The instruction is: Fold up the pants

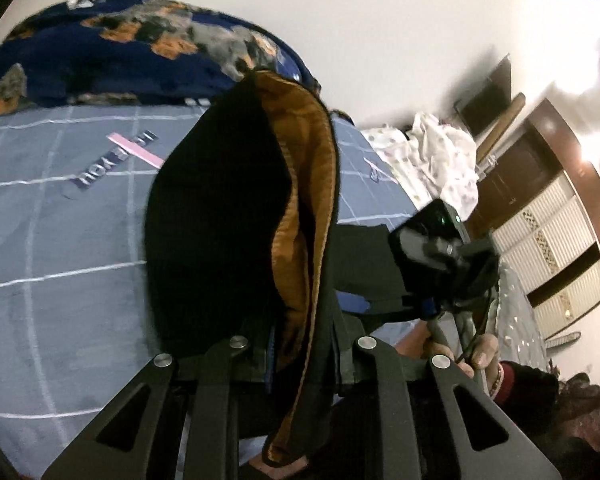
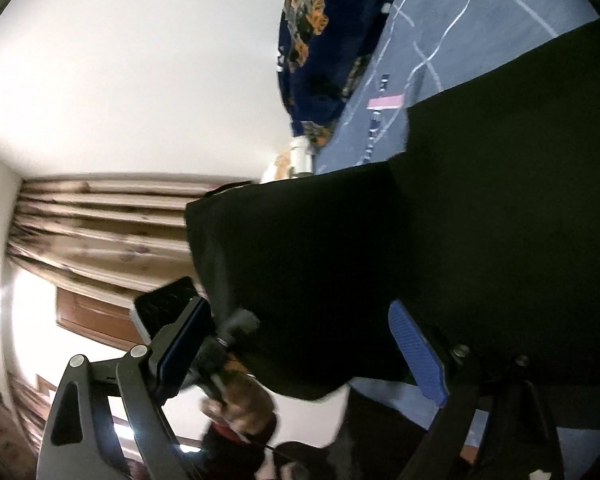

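Item: pants (image 1: 220,240), black outer cloth with an orange-brown lining showing along one open edge; held up off the bed, hanging in front of both cameras, not lying flat. In the left wrist view the cloth runs down between the fingers of the left gripper (image 1: 300,364), which appears pinched together on a bunched edge of it, though the tips are largely buried in fabric. In the right wrist view the pants (image 2: 440,240) fill most of the frame; the right gripper (image 2: 380,360) shows one blue ribbed pad (image 2: 416,352) lying against the underside of the cloth, and the opposite finger is hidden behind the other tool, so whether it is clamped or apart cannot be told. Each camera also catches the other tool and the person's hand on its handle. Beneath: bed sheet (image 1: 60,260), grey-blue with white grid lines, printed lettering and a pink bar. At the head: a dark blue floral blanket (image 1: 120,52). To the side: a white spotted cloth (image 1: 440,160), heaped, well apart from the pants; beyond it a dark wooden wardrobe (image 1: 560,232) with pale panels. The right view adds a striped curtain (image 2: 100,224). Step judged in hand: lifting and straightening the garment before a fold, with no fold yet laid on the bed. The next move likely calls for bringing the held edges level, lowering the cloth onto the sheet without bunching, and keeping the lining turned inward.
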